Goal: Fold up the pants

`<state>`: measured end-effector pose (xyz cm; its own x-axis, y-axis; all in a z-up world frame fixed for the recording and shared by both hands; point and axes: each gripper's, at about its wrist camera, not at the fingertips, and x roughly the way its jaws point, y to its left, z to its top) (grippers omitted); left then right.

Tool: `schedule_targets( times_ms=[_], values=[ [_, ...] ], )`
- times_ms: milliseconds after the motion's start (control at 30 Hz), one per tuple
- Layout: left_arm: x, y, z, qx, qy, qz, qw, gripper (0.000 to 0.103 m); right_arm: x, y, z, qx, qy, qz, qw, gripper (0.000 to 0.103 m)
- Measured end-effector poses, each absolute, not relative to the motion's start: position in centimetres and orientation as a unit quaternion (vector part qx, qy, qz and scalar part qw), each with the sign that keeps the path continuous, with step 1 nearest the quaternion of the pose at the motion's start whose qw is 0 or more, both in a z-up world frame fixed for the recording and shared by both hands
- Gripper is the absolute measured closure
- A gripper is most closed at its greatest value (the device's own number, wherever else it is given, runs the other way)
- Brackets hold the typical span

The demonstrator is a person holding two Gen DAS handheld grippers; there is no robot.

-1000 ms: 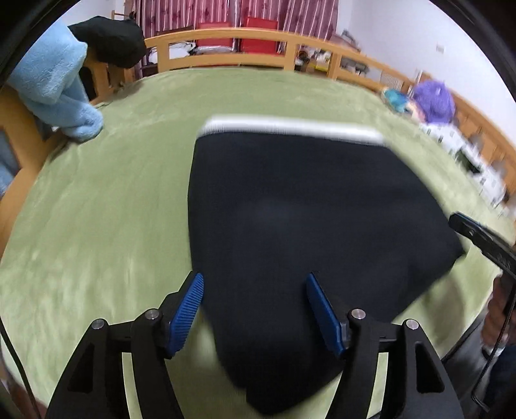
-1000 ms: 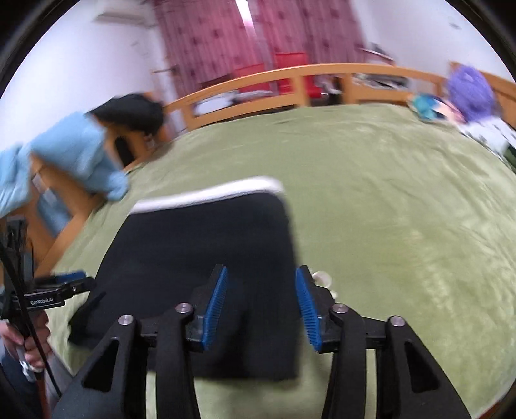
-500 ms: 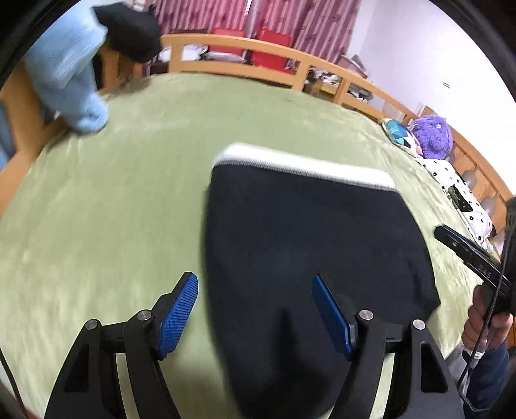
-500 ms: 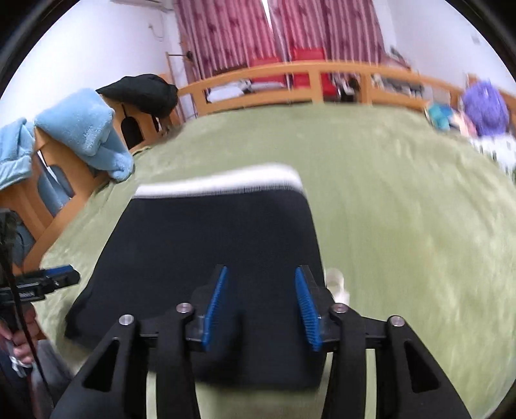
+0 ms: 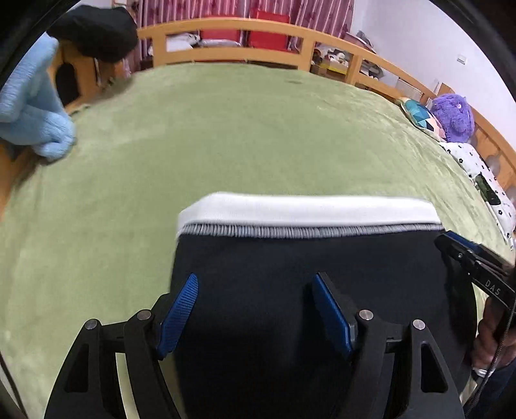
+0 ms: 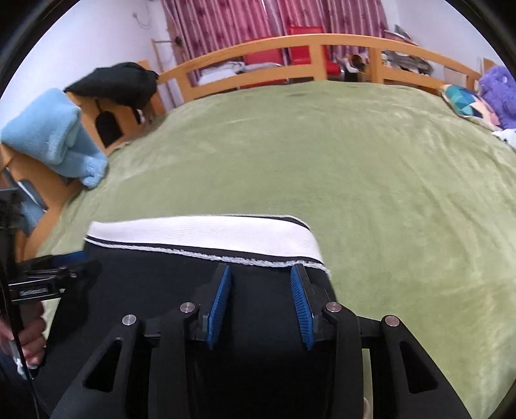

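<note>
Black pants (image 5: 306, 258) with a white waistband (image 5: 306, 209) lie folded flat on the green blanket (image 5: 225, 129). My left gripper (image 5: 255, 280) hovers open over their left part, its blue pads wide apart with only cloth beneath. Over the right part, just short of the waistband (image 6: 200, 232), my right gripper (image 6: 261, 269) has its jaws closing; the pants (image 6: 145, 274) show behind the gap, and the pads press on nothing. Each view catches the other gripper at its edge, the right gripper (image 5: 467, 258) and the left gripper (image 6: 48, 274), each held in a person's hand (image 6: 29, 335).
A wooden bed rail (image 5: 258, 29) runs round the far side. A light blue towel (image 5: 32, 122) and a black garment (image 5: 96, 29) hang over the left end. A purple plush toy (image 5: 453, 116), a patterned cushion (image 5: 419, 116) and a spotted cloth (image 5: 477, 167) lie at the right.
Both grippers have moved forward over the pants, so the white waistband now sits much closer to the fingertips. The right jaws stand a little narrower than half a second ago.
</note>
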<state>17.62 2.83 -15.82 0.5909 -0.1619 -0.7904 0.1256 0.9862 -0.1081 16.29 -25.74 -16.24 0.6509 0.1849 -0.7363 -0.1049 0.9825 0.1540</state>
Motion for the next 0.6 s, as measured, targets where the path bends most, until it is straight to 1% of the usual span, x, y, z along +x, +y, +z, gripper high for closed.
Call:
schedule_targets(
  times_ms=[67, 133, 233, 333, 400, 467, 500, 567, 600],
  values=[
    [14.4, 3.2, -15.3, -0.032, 0.443, -0.084, 0.892, 0.031, 14.1, -25.6, -15.2, 0.031, 0.406, 0.072, 0.910, 0.062],
    [10.4, 3.8, -15.4, -0.047, 0.437, -0.082, 0.894, 0.031, 10.6, -25.6, -14.8, 0.036, 0.404, 0.078, 0.911, 0.051],
    [6.1, 4.1, -16.4, -0.065, 0.457, -0.068, 0.885, 0.031, 5.0, -26.3, -16.1, 0.052, 0.418, 0.072, 0.904, 0.049],
    [1.9, 4.1, -17.8, -0.028, 0.468, -0.042, 0.882, 0.029, 1.1, -26.6, -17.2, 0.027, 0.444, 0.036, 0.895, 0.050],
    [0.0, 4.5, -17.2, -0.041, 0.466, -0.038, 0.883, 0.030, -0.6, -27.5, -16.9, 0.052, 0.453, 0.034, 0.889, 0.051],
    [-2.2, 4.5, -14.7, -0.034, 0.451, -0.036, 0.891, 0.030, -2.0, -27.9, -15.0, 0.067, 0.452, 0.022, 0.889, 0.054],
    [-2.6, 4.2, -13.5, -0.027, 0.441, -0.035, 0.896, 0.030, -2.4, -27.9, -13.6, 0.066, 0.446, 0.022, 0.892, 0.054],
    [-4.3, 3.9, -9.3, -0.023, 0.404, -0.030, 0.914, 0.030, -3.5, -27.4, -10.0, 0.064, 0.422, 0.027, 0.904, 0.054],
    [-4.7, 3.7, -8.0, -0.027, 0.396, -0.031, 0.917, 0.028, -4.1, -27.0, -8.3, 0.067, 0.406, 0.032, 0.911, 0.051]
  ],
)
